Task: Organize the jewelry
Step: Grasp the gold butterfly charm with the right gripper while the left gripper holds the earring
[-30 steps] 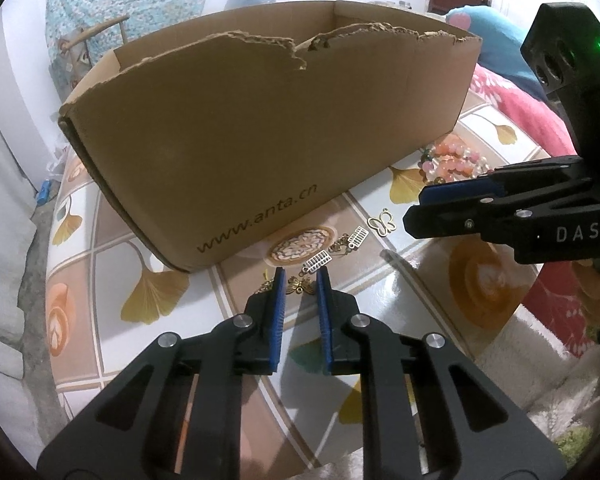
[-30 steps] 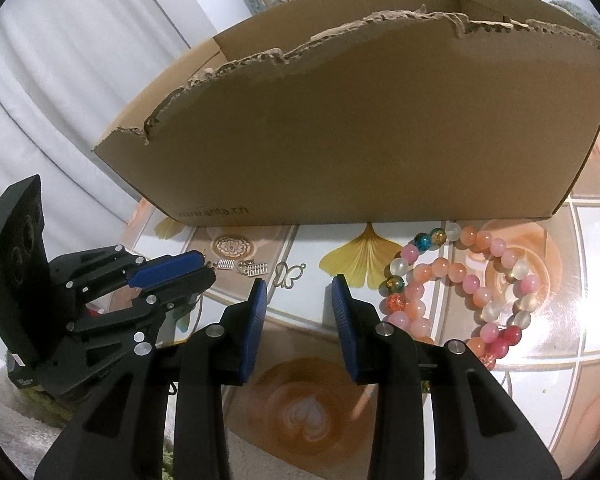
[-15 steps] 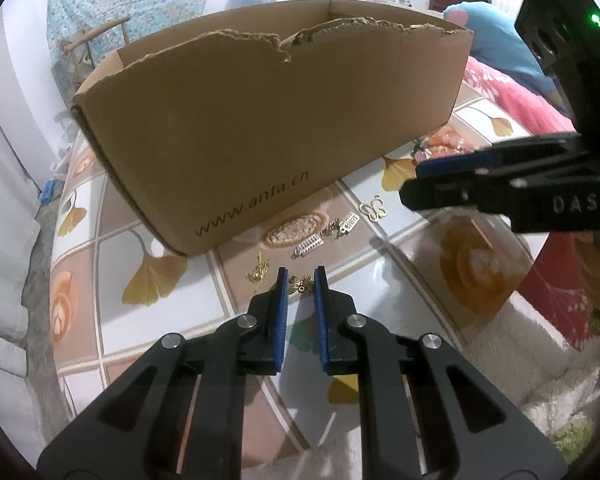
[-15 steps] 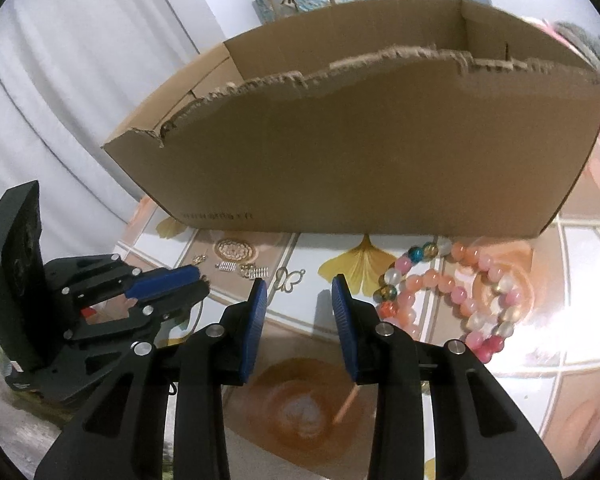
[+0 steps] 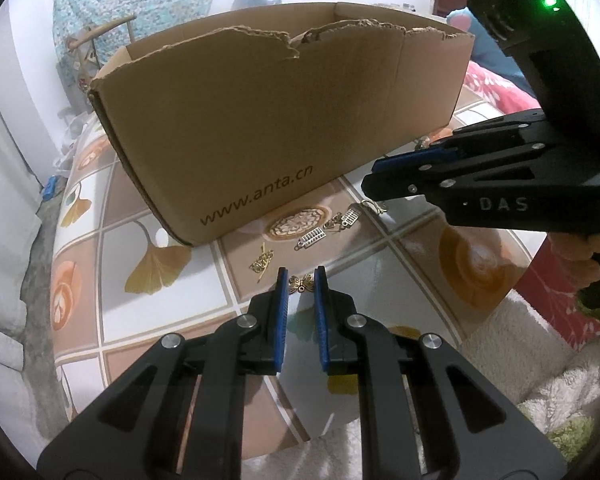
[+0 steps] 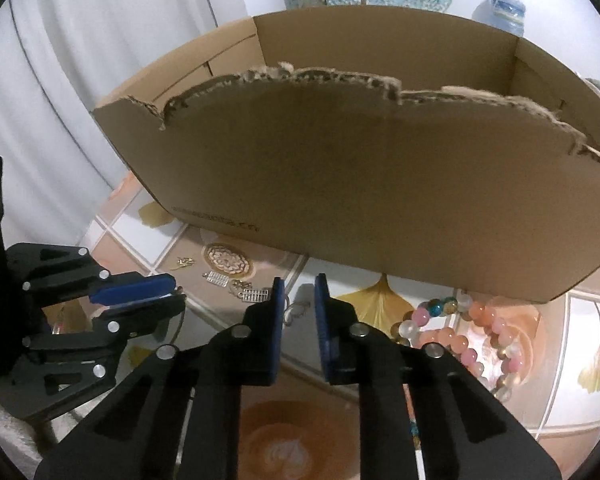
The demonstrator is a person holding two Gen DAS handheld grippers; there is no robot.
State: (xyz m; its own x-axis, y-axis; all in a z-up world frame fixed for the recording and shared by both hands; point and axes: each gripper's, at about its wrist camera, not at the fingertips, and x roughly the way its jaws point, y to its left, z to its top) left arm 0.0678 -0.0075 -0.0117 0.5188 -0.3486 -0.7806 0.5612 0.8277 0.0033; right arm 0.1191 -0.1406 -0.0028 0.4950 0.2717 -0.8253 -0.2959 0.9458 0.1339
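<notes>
My left gripper is shut on a small gold butterfly charm, pinched between its blue pads just above the patterned table. My right gripper reaches in from the right, its jaws closing. A gold open-work butterfly charm spans the narrow gap between its pads, low at the table. Loose silver ladder charms and a gold piece lie between the two grippers and the cardboard box. Beaded bracelets lie to the right of my right gripper.
The torn-edged box stands open-topped right behind the jewelry and fills the far side. A fluffy white cloth lies off the table's near right edge. A hand grips the right tool.
The right jaws have narrowed from wide apart to a slim gap and shifted left over the open-work butterfly. The left gripper has kept the gold charm, with the loose charms now slightly farther from its tips.
</notes>
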